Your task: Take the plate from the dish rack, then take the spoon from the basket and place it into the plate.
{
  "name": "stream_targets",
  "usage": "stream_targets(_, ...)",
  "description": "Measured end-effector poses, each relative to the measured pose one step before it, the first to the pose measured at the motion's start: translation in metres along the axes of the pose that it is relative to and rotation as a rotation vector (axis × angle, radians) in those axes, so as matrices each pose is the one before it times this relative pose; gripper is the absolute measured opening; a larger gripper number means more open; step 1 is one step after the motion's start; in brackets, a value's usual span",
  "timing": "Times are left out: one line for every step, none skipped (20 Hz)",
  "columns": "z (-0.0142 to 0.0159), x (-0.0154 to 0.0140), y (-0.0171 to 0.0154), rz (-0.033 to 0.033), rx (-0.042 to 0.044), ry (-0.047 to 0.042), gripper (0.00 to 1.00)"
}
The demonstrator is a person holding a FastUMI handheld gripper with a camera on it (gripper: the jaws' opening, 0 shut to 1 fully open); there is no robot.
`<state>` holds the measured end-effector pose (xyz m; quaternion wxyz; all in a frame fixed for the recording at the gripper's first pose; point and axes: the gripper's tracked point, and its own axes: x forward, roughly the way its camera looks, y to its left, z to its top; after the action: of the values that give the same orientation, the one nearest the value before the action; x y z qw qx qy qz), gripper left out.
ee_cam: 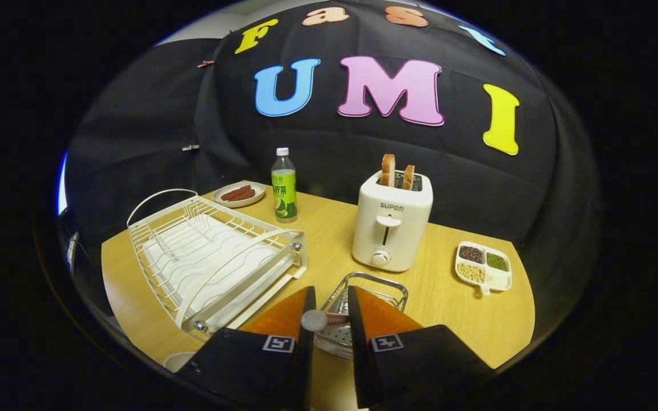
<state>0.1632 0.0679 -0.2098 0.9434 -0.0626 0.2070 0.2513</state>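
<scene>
My gripper (331,319) hovers over the metal wire basket (383,285), which lies just ahead of and under the fingertips. A spoon (318,319) with a rounded grey end and a reddish shaft lies crosswise between the two fingers, and they are shut on it. The white wire dish rack (214,257) stands to the left of the fingers with no dishes in its slots. A white rim that looks like the plate (177,359) peeks out beside the left finger, near the table's front edge; most of it is hidden.
Beyond the basket stands a white toaster (391,225) with two slices of bread. A green-labelled bottle (284,185) and a small dish of sausages (240,194) are behind the rack. A divided tray of beans (484,267) lies on the wooden table (477,319) to the right.
</scene>
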Motion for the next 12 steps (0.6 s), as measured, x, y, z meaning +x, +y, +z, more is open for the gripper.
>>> stream_targets(0.00127,-0.00074,-0.00793,-0.02714,0.00069,0.00298,0.29)
stream_targets(0.00064,-0.00048,-0.00459,-0.00967,0.00279,0.00579,0.21)
stream_targets(-0.00049,-0.00044,-0.00085,0.00182,0.00497,0.01056,0.19)
stream_targets(0.00067,0.00084,-0.00201,-0.00037,0.00445,0.00138,0.16)
stream_targets(0.00005,-0.00178,-0.00176,0.00438,0.00836,0.00598,0.16)
stream_targets(-0.00055,-0.00052,-0.00158,0.00266,0.01256,0.00644,0.14)
stream_targets(0.00200,-0.00273,-0.00115,0.00306,0.01134,0.00296,0.14)
stream_targets(0.00120,-0.00202,-0.00244,-0.00205,0.00888,0.00339,0.13)
stream_targets(0.00367,-0.00263,-0.00217,-0.00095,0.00883,-0.00396,0.13)
stream_targets(0.00534,-0.00355,-0.00311,-0.00459,0.00622,-0.00855,0.13)
stream_targets(0.00583,-0.00529,-0.00187,0.00009,0.00492,-0.00675,0.13)
stream_targets(0.00753,-0.00523,-0.00071,0.00513,0.00836,-0.00742,0.13)
